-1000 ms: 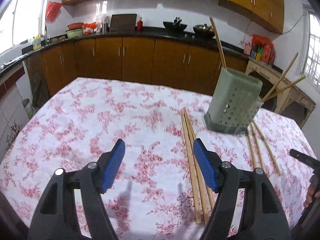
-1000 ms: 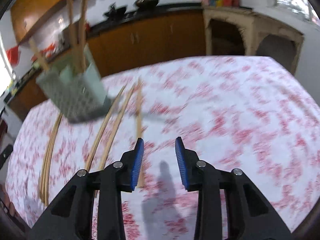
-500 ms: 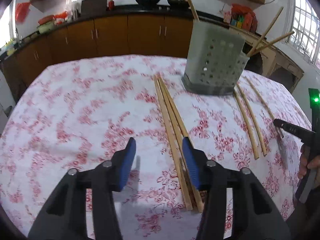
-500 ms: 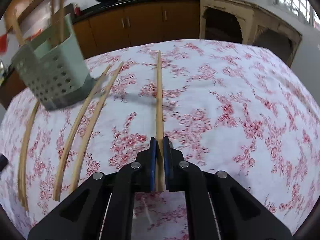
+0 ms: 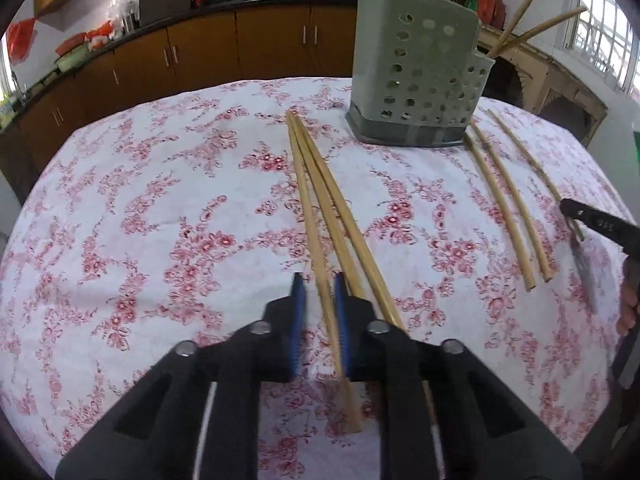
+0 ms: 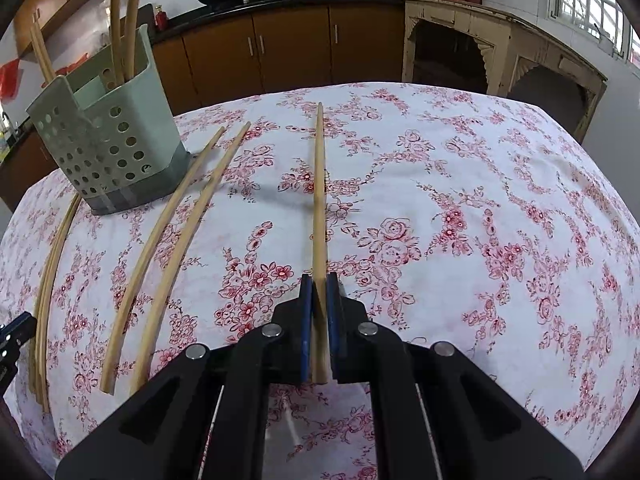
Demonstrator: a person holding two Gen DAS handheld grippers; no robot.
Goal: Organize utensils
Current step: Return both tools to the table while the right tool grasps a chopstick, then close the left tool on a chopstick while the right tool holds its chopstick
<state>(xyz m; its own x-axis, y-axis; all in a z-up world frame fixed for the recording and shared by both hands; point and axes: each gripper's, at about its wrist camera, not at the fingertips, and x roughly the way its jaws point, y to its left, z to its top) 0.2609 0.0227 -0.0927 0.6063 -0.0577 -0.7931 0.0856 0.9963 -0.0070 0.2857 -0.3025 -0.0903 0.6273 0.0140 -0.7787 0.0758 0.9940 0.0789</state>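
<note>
Left gripper [image 5: 319, 312] has just been closing, now clenched on one chopstick [image 5: 316, 240] from the bundle of three at 12 o'clock. Right gripper [image 6: 319, 312] clamped on a single chopstick [image 6: 319, 200] near its end, pointing at 12. Holder [image 6: 108, 140] at 10 o'clock from the right gripper, sticks already in it. Likely light, stiff, smooth wood; an end grip may let it swing, so hold firmly.
</note>
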